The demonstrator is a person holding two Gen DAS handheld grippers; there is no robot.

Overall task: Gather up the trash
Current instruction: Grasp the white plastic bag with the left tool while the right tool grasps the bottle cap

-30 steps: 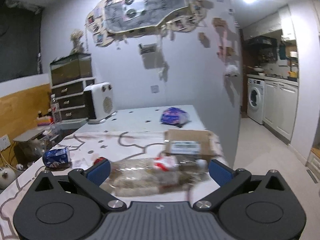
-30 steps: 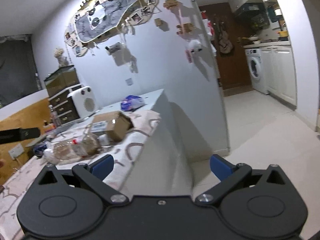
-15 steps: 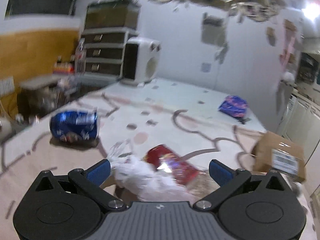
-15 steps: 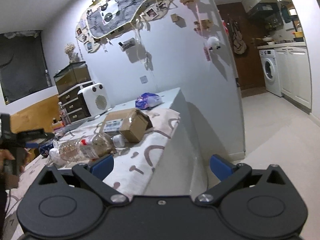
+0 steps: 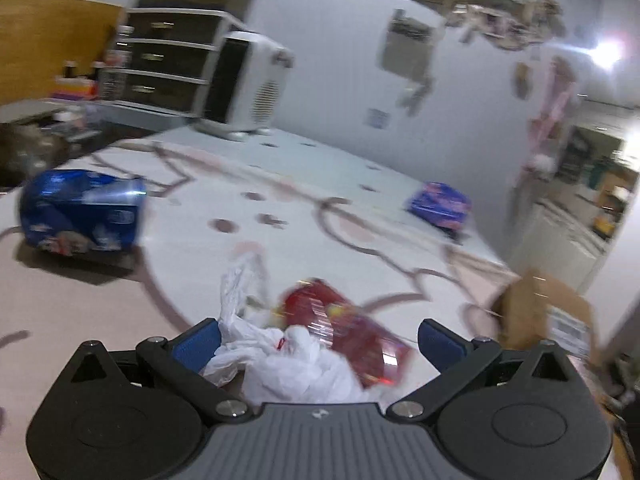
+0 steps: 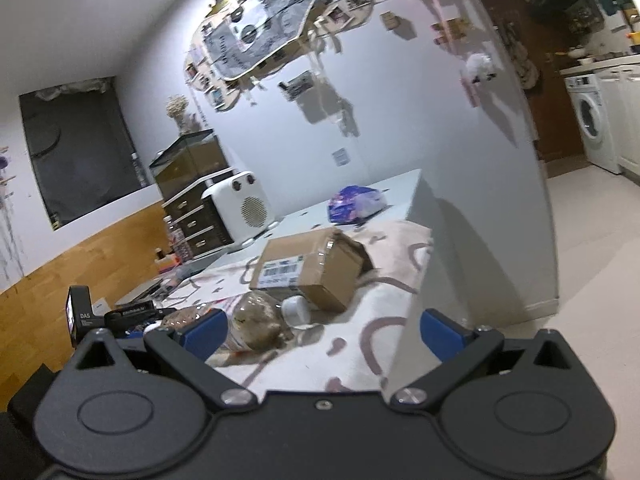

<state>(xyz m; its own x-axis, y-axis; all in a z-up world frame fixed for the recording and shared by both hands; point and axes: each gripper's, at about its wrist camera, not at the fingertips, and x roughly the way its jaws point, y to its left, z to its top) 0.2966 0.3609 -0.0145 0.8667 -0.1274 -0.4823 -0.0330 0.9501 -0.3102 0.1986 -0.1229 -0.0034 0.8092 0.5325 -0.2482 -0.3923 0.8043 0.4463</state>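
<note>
A patterned tabletop carries scattered trash. My left gripper is open, low over a crumpled white plastic bag and a red wrapper that lie between its blue fingers. A crushed blue can lies to the left, a purple snack bag farther back right, a cardboard box at the right. My right gripper is open near the table's edge, facing a clear plastic bottle with a white cap, the cardboard box and the purple snack bag.
A white heater and a dark drawer unit stand at the table's far side by the wall. The table edge drops to open tiled floor on the right. A washing machine sits beyond.
My left gripper has swung left and dipped toward the white bag and red wrapper, away from the bottle. My right gripper has come closer to the table, toward the bottle and box.
</note>
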